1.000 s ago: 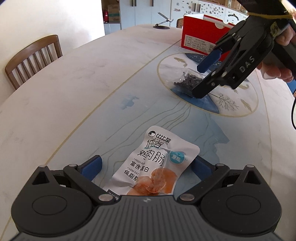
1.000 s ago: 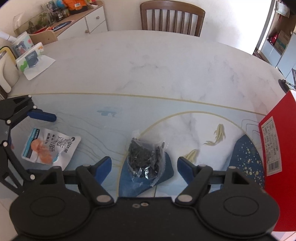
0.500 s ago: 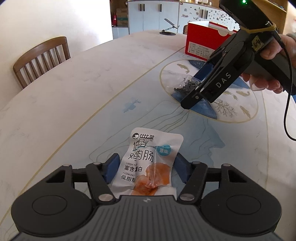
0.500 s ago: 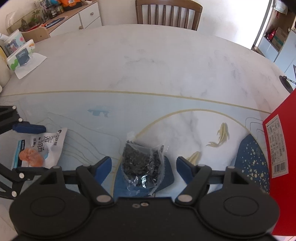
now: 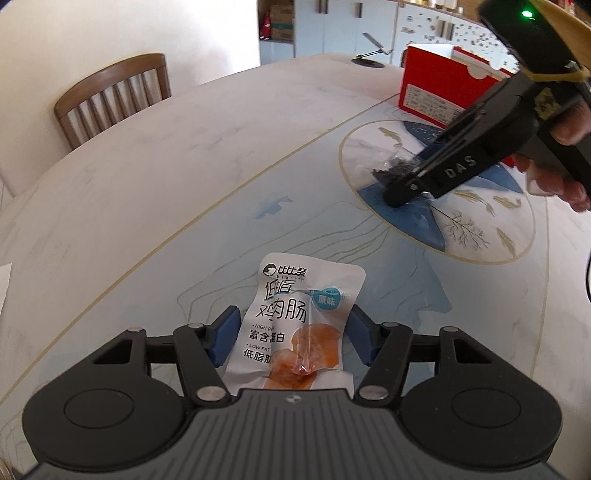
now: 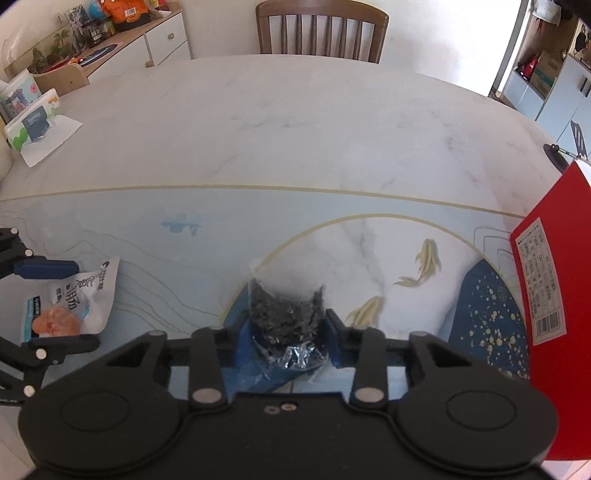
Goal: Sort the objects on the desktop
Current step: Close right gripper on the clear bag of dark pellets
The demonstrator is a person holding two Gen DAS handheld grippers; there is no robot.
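Note:
A white snack pouch (image 5: 295, 295) with an orange picture lies on the table near the front of the left wrist view. My left gripper (image 5: 291, 325) has its blue pads pressed on both sides of it. The pouch (image 6: 74, 295) and left gripper (image 6: 55, 306) also show at the left edge of the right wrist view. A clear bag of small dark pieces (image 6: 286, 306) sits on the table's blue fish pattern. My right gripper (image 6: 288, 328) is closing on it, pads touching its sides. In the left wrist view a hand holds the right gripper (image 5: 399, 192) over that bag (image 5: 391, 168).
A red box (image 6: 554, 280) stands at the right, close to the bag. A wooden chair (image 6: 321, 29) is at the table's far edge. A tissue pack (image 6: 33, 129) lies far left. A small stand (image 5: 369, 61) sits beyond the red box (image 5: 439, 88).
Both grippers went from wide open to closed in: the left on the snack pouch first, the right on the bag of dark pieces in the last half second. Neither hand shifted much.

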